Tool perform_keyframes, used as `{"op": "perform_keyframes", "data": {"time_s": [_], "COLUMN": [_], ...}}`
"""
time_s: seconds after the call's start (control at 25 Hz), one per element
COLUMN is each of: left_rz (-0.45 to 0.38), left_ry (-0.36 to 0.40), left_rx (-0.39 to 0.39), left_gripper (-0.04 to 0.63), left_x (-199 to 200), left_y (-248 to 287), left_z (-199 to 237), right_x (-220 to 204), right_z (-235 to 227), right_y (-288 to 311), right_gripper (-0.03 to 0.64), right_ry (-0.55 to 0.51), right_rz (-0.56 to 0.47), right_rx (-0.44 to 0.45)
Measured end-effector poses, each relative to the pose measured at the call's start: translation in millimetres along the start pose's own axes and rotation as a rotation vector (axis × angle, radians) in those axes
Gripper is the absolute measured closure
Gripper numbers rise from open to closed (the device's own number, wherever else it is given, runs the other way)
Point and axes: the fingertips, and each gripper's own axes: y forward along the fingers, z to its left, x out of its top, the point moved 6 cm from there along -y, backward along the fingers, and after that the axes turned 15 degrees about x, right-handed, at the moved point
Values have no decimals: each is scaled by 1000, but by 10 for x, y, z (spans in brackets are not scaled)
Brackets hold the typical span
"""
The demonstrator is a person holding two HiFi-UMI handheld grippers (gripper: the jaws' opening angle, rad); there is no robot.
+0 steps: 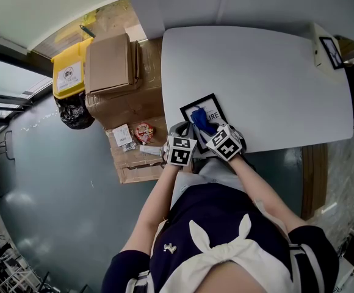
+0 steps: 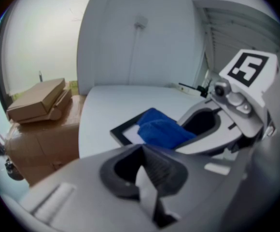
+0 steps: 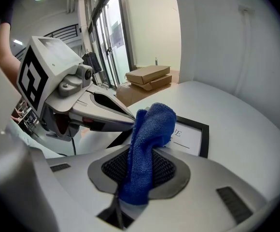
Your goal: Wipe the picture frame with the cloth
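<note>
A black-edged picture frame with a white print lies flat on the white table, close to its near edge. My right gripper is shut on a blue cloth, and the cloth's free end rests bunched on the frame. In the right gripper view the cloth hangs from between the right gripper's pads over the frame. My left gripper is shut, its tips by the frame's near left corner. Whether it holds the frame is hidden. The cloth covers the frame's middle.
Cardboard boxes are stacked beside the table's left side, with a yellow bin and a black bag beyond them. Snack packets lie on a lower box. A white device with a small screen stands at the table's far right.
</note>
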Motion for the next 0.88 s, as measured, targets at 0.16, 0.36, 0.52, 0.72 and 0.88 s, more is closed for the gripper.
{"op": "perform_keyframes", "data": {"time_s": [0.16, 0.36, 0.52, 0.72, 0.88], "left_rz": [-2, 2, 0, -1, -4], "left_ry": [3, 6, 8, 12, 13], "left_rx": [-1, -2, 0, 1, 3], "left_gripper": [595, 595, 595, 595, 595], "left_x": [3, 3, 3, 1, -4], "left_y": [-7, 9, 5, 0, 2], "left_z": [1, -2, 0, -3, -2], "right_x": [-12, -21, -39, -108, -110], "right_z": [-38, -114, -159, -263, -352], "right_y": [-29, -71, -102, -150, -209], "right_gripper": [523, 523, 523, 523, 523], "right_ry": [0, 1, 10, 28, 43], "right_rz": [1, 0, -3, -9, -35], "right_rx": [-13, -28, -42, -49, -77]}}
